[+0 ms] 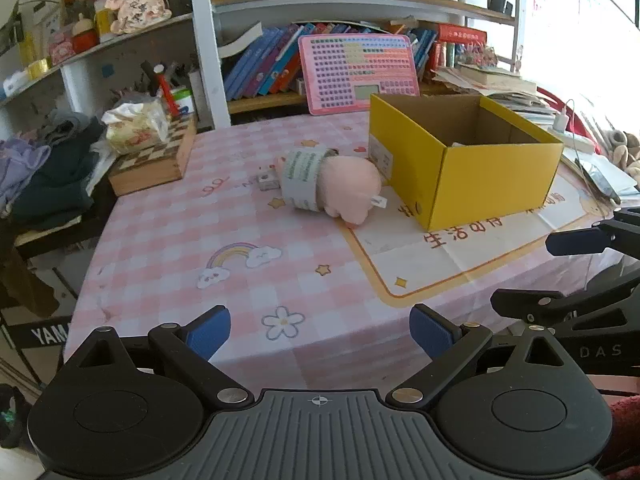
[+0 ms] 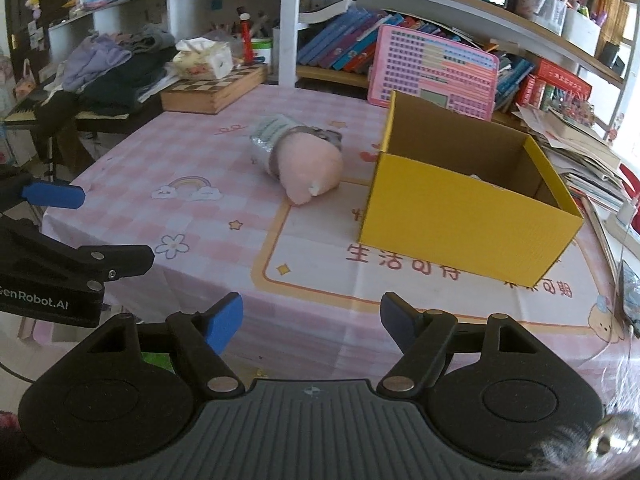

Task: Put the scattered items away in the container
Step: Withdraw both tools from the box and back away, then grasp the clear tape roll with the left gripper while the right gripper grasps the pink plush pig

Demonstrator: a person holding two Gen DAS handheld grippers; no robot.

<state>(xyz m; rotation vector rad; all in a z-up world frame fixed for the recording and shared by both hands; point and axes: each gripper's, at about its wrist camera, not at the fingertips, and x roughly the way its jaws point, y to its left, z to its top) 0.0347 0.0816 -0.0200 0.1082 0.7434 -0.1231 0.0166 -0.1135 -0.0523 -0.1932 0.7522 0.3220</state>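
Showing: pink checked tablecloth (image 1: 168, 248) over a table, seen from two handheld grippers at the near edge.
Container: yellow cardboard box (image 1: 496, 184) (image 2: 460, 216), lid off, standing on the right half of the cloth, brown inside.
Box contents: something pale just visible low against the near inside wall in the right wrist view; too little showing to name it.
Scattered items: pink plush toy (image 1: 352, 188) (image 2: 310, 162) lying on its side just left of the box, not inside it; paper-labelled roll (image 1: 302, 178) (image 2: 270, 138) touching the plush on its left; small grey cube (image 1: 267, 181) just left of the roll.
Left gripper (image 1: 320, 332): wide apart, blue pads (image 1: 210, 334) holding nothing, hovering over the near edge of the cloth, well short of the plush.
Right gripper (image 2: 312, 322): also spread wide, empty, touching nothing, aimed between plush and box.
Far side: wooden chessboard case (image 1: 154, 160) with a tissue pack (image 1: 134, 126) on top at far left; pink chart board (image 1: 360, 72) leaning behind the box; bookshelves (image 1: 340, 4) beyond.
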